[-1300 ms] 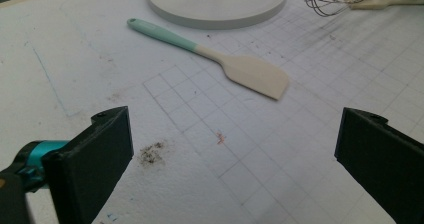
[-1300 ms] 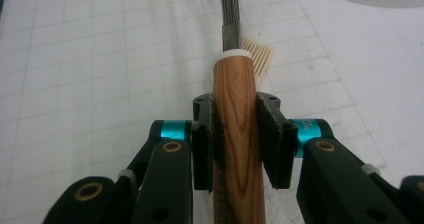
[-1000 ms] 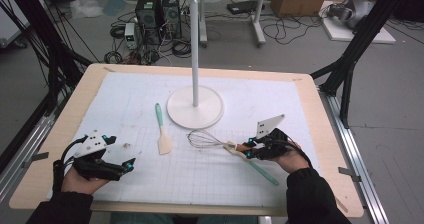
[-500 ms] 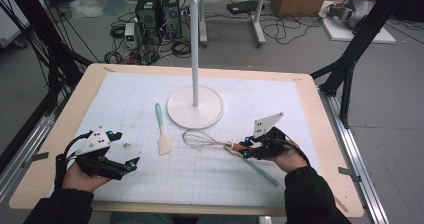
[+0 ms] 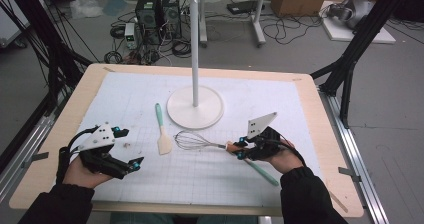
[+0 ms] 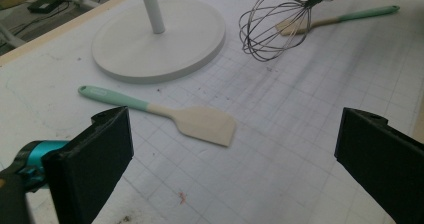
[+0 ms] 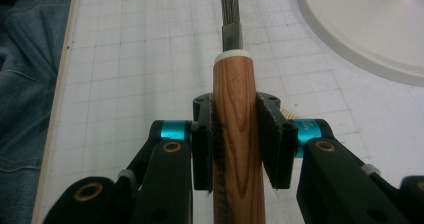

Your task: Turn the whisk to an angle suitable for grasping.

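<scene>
Wooden whisk (image 7: 237, 129) handle in right gripper (image 7: 239, 139), round wire loops, gridded mat (image 5: 210, 174)

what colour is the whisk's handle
Brown wood grain with a white collar, on the whisk's handle; clearest in the right gripper view.

The whisk (image 7: 235, 149) has a glossy wooden handle and thin metal wires; the stand base (image 5: 195, 107) looks matt white, the spatula (image 6: 170, 115) smooth.

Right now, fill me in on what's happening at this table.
A person works with a tool in each hand. The right tool is clamped on the wooden handle of a whisk, its wires pointing toward the white stand. The left tool hangs open and empty, near a teal-handled spatula lying flat. A second spatula lies under the right hand.
</scene>
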Demonstrator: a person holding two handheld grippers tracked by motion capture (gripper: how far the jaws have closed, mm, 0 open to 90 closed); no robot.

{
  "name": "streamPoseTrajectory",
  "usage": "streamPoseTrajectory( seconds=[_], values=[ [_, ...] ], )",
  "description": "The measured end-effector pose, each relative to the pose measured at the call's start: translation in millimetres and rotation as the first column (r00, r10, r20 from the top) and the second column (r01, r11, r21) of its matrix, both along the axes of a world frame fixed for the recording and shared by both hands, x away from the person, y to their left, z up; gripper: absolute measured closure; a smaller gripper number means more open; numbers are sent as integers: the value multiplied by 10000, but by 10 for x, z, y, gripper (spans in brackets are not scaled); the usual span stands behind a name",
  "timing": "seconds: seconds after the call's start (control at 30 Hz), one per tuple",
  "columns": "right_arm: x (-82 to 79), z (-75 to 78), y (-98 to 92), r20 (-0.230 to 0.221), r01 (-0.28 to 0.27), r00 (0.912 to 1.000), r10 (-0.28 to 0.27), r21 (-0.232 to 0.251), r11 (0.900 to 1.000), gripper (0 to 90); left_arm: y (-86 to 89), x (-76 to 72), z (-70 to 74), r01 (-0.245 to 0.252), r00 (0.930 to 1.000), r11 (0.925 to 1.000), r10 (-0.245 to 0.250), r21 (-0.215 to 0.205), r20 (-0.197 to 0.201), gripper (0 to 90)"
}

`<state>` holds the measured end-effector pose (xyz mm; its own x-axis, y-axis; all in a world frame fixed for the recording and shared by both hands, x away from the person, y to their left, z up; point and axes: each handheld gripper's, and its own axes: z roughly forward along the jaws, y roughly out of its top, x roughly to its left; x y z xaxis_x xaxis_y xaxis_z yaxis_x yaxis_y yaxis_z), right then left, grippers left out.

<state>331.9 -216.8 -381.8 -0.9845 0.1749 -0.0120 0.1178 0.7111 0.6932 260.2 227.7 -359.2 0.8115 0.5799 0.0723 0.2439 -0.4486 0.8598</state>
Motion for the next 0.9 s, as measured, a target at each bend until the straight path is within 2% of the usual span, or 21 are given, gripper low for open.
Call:
streamPoseTrajectory(
  seconds=[0.37, 0.63, 0.9],
  values=[
    [-24, 50, 129, -114, -169, 9998, 170, 64, 9998, 703, -72, 35, 54, 423, 9991, 9991, -423, -3, -100, 41],
    [-22, 117, 233, -82, -222, 9997, 224, 191, 9996, 703, -143, 85, 158, 872, 9961, 9962, -872, 57, -109, 41],
    [-13, 153, 388, -168, -427, 9989, 429, 101, 9990, 703, -174, 108, 243, 1034, 9946, 9946, -1033, 109, -69, 41]
  ],
)
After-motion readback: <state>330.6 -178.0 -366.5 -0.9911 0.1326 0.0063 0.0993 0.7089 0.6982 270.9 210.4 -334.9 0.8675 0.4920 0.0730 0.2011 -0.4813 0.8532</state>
